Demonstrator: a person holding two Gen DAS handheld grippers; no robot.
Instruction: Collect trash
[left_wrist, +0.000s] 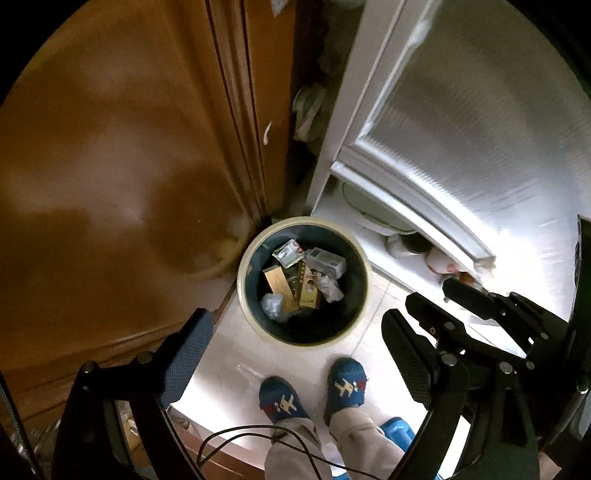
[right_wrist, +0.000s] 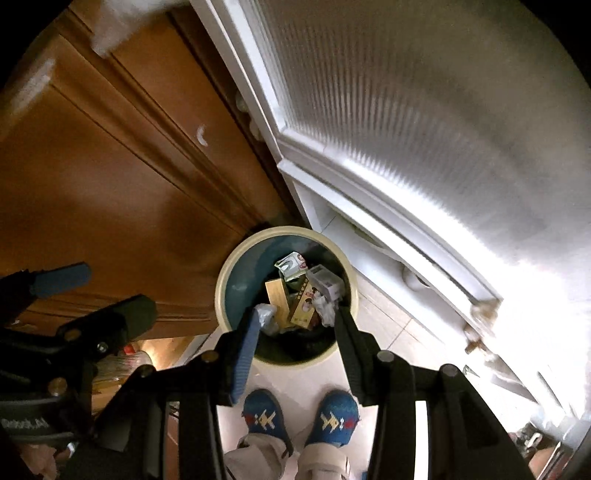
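I count one round trash bin (left_wrist: 246, 295), cream-rimmed. Inside it lie roughly six pieces of trash (left_wrist: 308, 290): four flattened cartons or boxes and two crumpled wrappers. I see two blue slippers (right_wrist: 263, 412), two claws of mine, one wooden door (left_wrist: 110, 166).

- Cream-rimmed trash bin (left_wrist: 246, 295) holds cartons (left_wrist: 308, 288) and wrappers (left_wrist: 328, 286), wedged between wooden cabinet (left_wrist: 110, 166) and white door (left_wrist: 461, 129).
- Left gripper (left_wrist: 295, 343) spread wide above blue slippers (left_wrist: 282, 402).
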